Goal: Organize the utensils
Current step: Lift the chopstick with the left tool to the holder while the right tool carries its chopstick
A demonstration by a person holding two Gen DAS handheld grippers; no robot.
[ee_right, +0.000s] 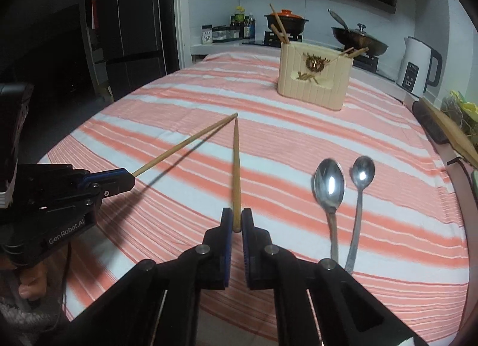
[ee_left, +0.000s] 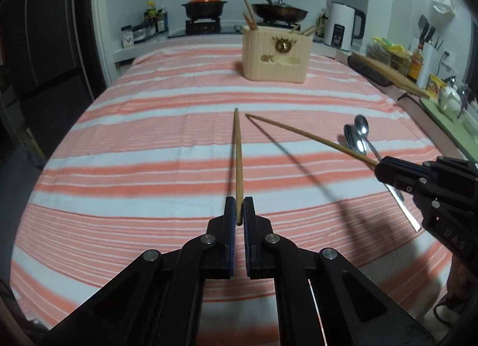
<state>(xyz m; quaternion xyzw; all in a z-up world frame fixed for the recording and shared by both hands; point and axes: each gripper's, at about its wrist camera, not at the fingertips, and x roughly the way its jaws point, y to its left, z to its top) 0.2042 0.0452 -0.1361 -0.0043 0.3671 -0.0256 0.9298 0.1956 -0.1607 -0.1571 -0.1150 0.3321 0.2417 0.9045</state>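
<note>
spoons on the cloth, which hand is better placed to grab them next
Right. The two spoons lie just beside the right tool, while the left tool is farther off across the striped cloth. Both tools are shut on a chopstick, so that likely goes in the holder first.

"GenRobot.AI" on left gripper (ee_right: 133,180) body | "DAS" on right gripper (ee_left: 377,168) body | "100" on kettle (ee_right: 415,65) display
</note>
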